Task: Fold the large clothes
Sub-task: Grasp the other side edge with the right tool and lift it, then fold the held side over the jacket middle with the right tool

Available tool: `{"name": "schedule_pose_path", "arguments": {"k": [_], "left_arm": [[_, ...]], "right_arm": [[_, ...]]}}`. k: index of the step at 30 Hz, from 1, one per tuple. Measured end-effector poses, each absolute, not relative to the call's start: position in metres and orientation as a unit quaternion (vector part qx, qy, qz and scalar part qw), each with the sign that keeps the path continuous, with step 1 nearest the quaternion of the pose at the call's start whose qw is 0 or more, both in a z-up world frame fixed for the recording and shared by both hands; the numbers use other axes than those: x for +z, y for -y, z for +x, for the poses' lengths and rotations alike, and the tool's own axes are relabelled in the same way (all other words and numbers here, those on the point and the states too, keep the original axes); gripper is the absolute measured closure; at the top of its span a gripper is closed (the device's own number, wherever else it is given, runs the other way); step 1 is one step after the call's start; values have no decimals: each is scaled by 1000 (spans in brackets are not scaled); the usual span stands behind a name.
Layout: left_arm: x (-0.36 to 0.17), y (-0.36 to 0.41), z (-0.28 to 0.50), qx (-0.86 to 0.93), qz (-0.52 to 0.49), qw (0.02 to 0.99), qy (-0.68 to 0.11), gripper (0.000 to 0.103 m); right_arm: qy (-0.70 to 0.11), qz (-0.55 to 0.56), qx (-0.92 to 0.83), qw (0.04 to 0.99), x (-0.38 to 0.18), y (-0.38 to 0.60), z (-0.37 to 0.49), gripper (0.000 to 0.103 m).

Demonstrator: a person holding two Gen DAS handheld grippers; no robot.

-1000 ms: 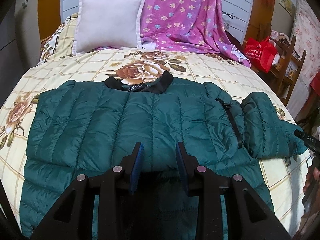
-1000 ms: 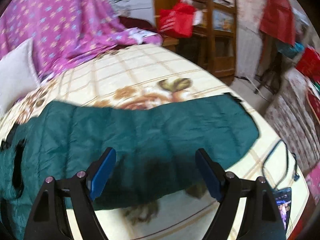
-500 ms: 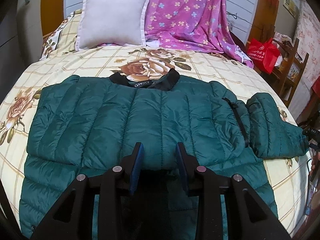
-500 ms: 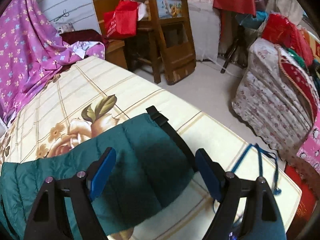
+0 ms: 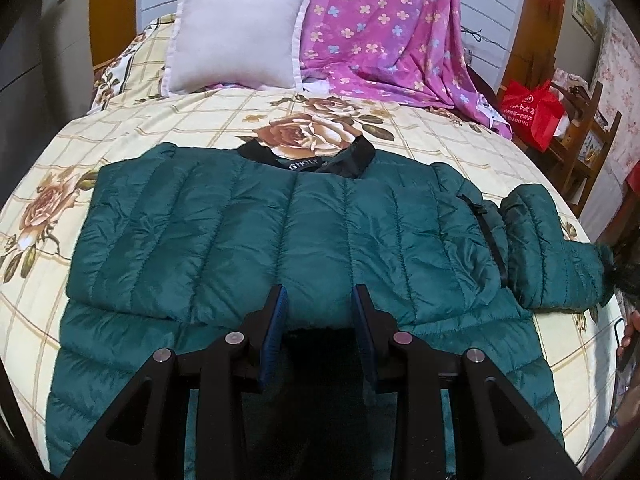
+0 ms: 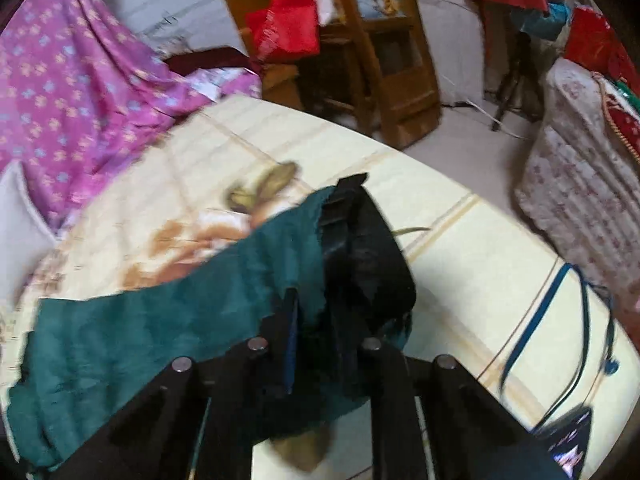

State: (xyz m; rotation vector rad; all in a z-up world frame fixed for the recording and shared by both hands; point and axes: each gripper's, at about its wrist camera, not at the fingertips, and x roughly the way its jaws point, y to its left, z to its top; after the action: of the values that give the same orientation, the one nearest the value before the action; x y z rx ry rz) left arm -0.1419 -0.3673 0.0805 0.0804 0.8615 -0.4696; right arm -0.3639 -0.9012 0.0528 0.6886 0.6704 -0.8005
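Note:
A dark green quilted jacket point(image 5: 304, 232) lies flat on the bed, black collar point(image 5: 348, 160) at the far side. Its left sleeve is folded over the body. Its right sleeve point(image 5: 548, 248) stretches out to the right. My left gripper point(image 5: 320, 300) is over the jacket's near middle, jaws a little apart with the puffy fabric between them. My right gripper point(image 6: 320, 308) is shut on the right sleeve's black cuff point(image 6: 360, 248) and lifts it off the bed; the view is blurred.
The bed point(image 5: 200, 128) has a cream floral sheet, a white pillow point(image 5: 236, 36) and a pink flowered blanket point(image 5: 384, 32) at its head. A wooden chair point(image 6: 384, 52) with a red bag point(image 6: 288, 28) stands on the right. A phone point(image 6: 568, 444) and cable point(image 6: 536, 320) lie near the bed's edge.
My right gripper moved along the sleeve to its cuff, closed on it and lifted it. My left gripper stayed over the jacket's middle.

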Motion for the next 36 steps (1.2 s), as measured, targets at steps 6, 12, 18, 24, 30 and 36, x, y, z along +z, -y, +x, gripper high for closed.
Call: {"name": "schedule_pose_path", "arguments": {"k": [6,12,18,24,30,36], "left_arm": [[92,350,-144,-224,25,885,-407,88],[101,330,-144,-223,13,890,-399,88],[100,312,-140,-220,-3,889,-401,88],[93,298,-131,-217,-24,885,-411,88],[92,289,-127,-226,-36,883,-409,88],[89,278,-121,-229,-43,884,-406,88]], "right_arm": [[-245,315,-300,866,115,848,-354,93],[-233,292,-239,897,156,801,-332,93],[-245,311,-168,903,159,770,-309,93],[-265,301,-109,909,159,734,-279,93],[-285,298,-60,909,154,695,-244,93],[-323,273,-20,906,139,641,-198,93]]}}
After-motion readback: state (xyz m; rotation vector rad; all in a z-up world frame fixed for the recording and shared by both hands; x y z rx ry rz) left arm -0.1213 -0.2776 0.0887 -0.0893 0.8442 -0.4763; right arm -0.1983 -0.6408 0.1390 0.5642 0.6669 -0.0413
